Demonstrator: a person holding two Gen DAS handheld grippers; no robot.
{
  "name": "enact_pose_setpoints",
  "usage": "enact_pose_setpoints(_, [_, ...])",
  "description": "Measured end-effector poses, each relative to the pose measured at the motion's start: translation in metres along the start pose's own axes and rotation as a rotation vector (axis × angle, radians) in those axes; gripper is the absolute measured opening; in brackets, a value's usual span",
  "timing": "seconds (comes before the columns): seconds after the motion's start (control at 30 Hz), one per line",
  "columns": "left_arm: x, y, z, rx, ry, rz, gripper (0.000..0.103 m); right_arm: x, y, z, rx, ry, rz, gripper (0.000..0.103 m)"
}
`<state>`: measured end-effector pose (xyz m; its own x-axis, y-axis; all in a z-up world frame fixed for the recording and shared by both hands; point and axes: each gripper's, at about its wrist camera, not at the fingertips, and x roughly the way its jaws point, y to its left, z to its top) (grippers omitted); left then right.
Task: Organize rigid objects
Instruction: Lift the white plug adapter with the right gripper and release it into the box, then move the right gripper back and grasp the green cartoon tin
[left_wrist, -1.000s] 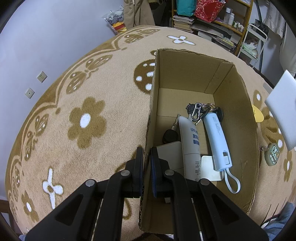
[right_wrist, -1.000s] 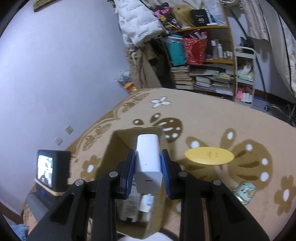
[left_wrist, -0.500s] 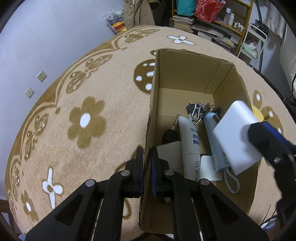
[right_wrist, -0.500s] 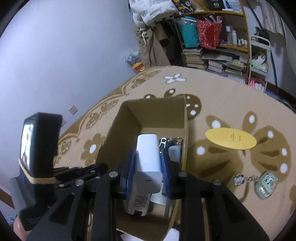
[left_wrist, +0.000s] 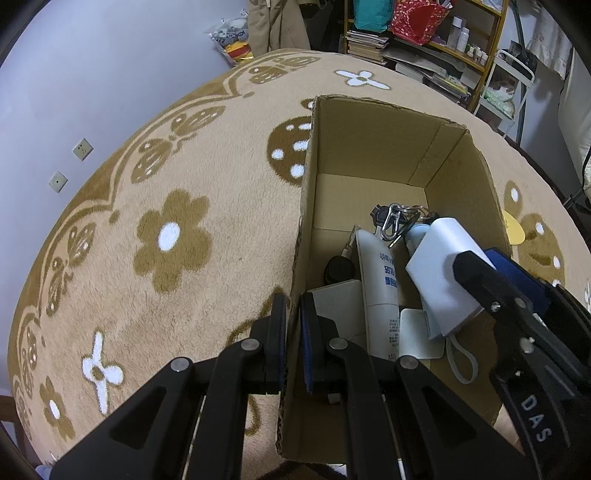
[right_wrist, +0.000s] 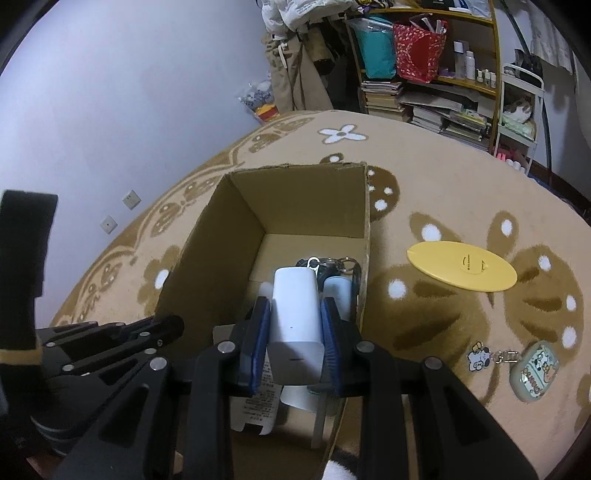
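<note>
While the left hand-held gripper (left_wrist: 293, 332) pinches the cardboard box (left_wrist: 369, 147) wall, jaws narrow, the right hand-held gripper (right_wrist: 295, 336) holds the white power bank (right_wrist: 295, 317) over the box interior. Release low, toward 12 o'clock, clear of the keys (left_wrist: 395, 219).

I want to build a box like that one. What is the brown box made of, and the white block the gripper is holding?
The box looks like plain corrugated cardboard: matte brown, folded creases, a rough wavy cut edge. The white block looks like smooth hard plastic, with a soft sheen and rounded corners, though its inside cannot be seen.
</note>
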<state>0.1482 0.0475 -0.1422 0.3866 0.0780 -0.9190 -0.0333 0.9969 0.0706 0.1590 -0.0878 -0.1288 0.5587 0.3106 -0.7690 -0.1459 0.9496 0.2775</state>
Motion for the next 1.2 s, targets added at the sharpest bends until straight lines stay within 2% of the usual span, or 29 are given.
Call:
enact_pose_setpoints(0.43, [-0.001, 0.002, -0.001, -0.01, 0.004, -0.011, 0.007, 0.01, 0.009, -0.002, -0.054, 0.037, -0.019, 0.03])
enact_pose_setpoints(0.53, [-0.001, 0.002, 0.0, -0.011, 0.005, -0.01, 0.007, 0.006, 0.009, 0.0, -0.044, 0.027, 0.002, 0.03])
enact_pose_setpoints(0.63, [0.0, 0.004, 0.001, -0.019, 0.006, -0.019, 0.007, 0.001, 0.01, 0.002, -0.058, 0.023, -0.011, 0.031])
enact_pose_setpoints(0.67, [0.0, 0.004, 0.001, -0.021, 0.008, -0.022, 0.007, -0.001, 0.009, 0.003, -0.058, 0.021, -0.019, 0.035])
enact_pose_setpoints(0.7, [0.0, 0.004, 0.001, -0.022, 0.008, -0.021, 0.007, -0.004, 0.009, 0.004, -0.055, 0.016, -0.028, 0.046])
enact_pose_setpoints(0.77, [0.0, 0.005, 0.002, -0.019, 0.007, -0.019, 0.007, -0.011, 0.008, 0.006, -0.046, -0.006, -0.029, 0.057])
enact_pose_setpoints(0.87, [0.0, 0.005, 0.002, -0.013, 0.005, -0.013, 0.007, -0.022, 0.005, 0.011, -0.036, -0.029, -0.028, 0.061])
enact_pose_setpoints(1.07, [0.0, 0.005, 0.002, -0.012, 0.005, -0.012, 0.007, -0.048, -0.011, 0.021, 0.006, -0.114, -0.094, 0.092])
enact_pose_setpoints(1.2, [0.0, 0.004, 0.001, -0.012, 0.006, -0.012, 0.007, -0.057, -0.03, 0.023, 0.036, -0.141, -0.142, 0.103])
